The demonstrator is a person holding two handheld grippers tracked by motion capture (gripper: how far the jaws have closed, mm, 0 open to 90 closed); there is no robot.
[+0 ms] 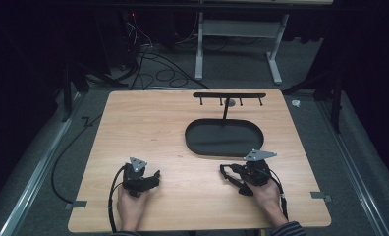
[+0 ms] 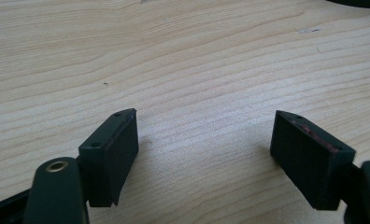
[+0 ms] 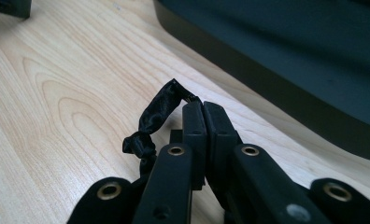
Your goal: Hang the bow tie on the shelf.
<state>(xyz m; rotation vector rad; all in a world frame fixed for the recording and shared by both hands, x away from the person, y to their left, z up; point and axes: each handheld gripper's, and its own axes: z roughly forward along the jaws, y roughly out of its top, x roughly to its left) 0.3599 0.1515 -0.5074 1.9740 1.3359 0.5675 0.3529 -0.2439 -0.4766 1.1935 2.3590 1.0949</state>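
The right tool, low in the right gripper view, pinches a black hair tie beside the black tray. The left tool rests spread on the bench.

Left fingers apart, right together.

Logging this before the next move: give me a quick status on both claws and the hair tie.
Left claw open, empty, over bare table. Right claw shut on black hair tie, beside the black tray. Hook rack behind tray, path clear.
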